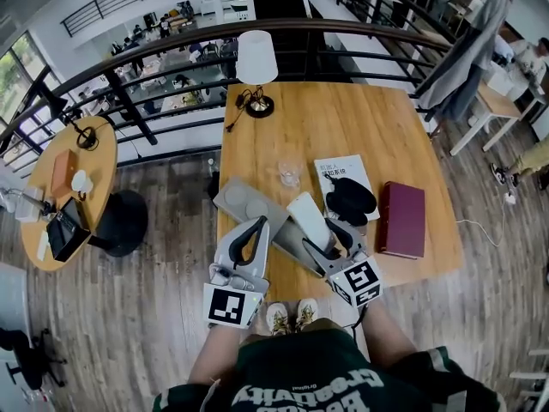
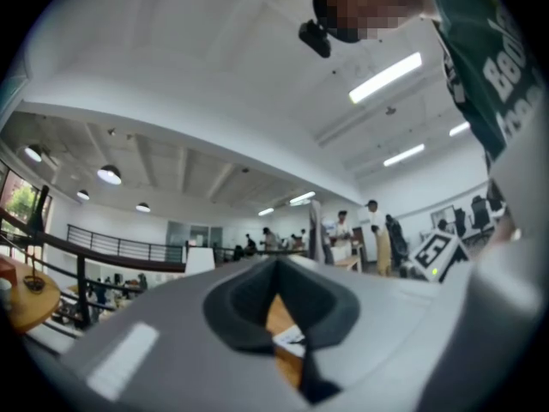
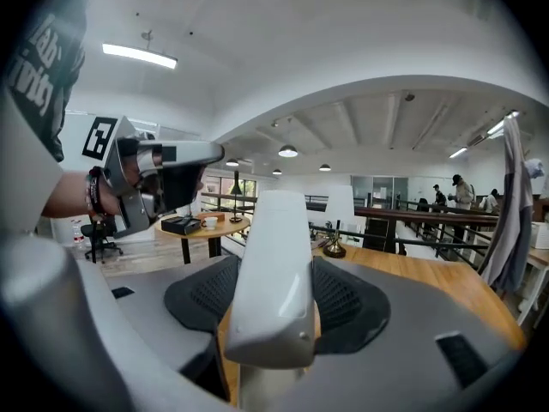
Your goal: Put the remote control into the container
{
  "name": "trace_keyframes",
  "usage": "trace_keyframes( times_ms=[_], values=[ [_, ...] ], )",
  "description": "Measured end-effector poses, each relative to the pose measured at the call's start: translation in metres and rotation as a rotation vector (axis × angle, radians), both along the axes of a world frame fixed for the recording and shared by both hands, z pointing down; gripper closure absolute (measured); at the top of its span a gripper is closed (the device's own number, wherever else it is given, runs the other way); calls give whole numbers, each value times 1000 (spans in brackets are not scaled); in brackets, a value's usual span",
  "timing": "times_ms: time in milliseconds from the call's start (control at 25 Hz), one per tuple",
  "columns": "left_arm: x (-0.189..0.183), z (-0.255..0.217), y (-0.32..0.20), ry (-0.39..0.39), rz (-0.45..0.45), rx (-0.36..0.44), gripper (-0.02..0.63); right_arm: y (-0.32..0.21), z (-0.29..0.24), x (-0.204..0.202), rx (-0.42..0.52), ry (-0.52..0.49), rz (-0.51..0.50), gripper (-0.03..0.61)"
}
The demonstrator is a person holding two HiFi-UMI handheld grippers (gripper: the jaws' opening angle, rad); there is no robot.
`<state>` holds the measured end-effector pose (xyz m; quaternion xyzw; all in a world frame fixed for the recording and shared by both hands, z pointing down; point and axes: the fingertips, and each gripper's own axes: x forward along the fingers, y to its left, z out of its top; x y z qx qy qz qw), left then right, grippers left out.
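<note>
- tabletop (image 1: 343,118): wooden. it carries a flat grey tray-like thing, which i take to be the container (image 1: 244,202), lying near the front edge. nothing that looks like a remote lies in it yet.
- right gripper (image 1: 324,237): its jaws are clamped on the lower part of the white remote control (image 1: 307,217), which stands up between the pads, lifted off the tabletop and seemingly just over the container's right end. so the pick-up looks done, and lowering and letting go remain.
- left gripper (image 1: 257,226): jaws brought together with nothing between them, held beside the container.
- dark red book (image 1: 403,217): no title shows on its cover.
- white booklet (image 1: 339,172): the cover has print, too small to read.
- shirt (image 1: 317,376): pale lettering seen upside down, not clearly legible.
- the remote control's face shows no readable label in the right gripper view.
</note>
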<state>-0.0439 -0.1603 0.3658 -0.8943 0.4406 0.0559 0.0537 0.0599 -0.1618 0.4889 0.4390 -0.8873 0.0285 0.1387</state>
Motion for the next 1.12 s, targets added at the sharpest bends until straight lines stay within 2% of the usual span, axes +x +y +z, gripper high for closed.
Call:
trace_keyframes(
  times_ms=[520, 720, 1120],
  values=[
    [-4, 20, -14, -4, -32, -46, 618, -1, 159, -6, -361, 105, -72, 298],
    [-4, 22, -14, -6, -37, -57, 618, 0, 180, -6, -407, 119, -78, 299],
    [-6, 32, -22, -13, -46, -73, 618, -8, 203, -5, -439, 170, -91, 301]
  ],
)
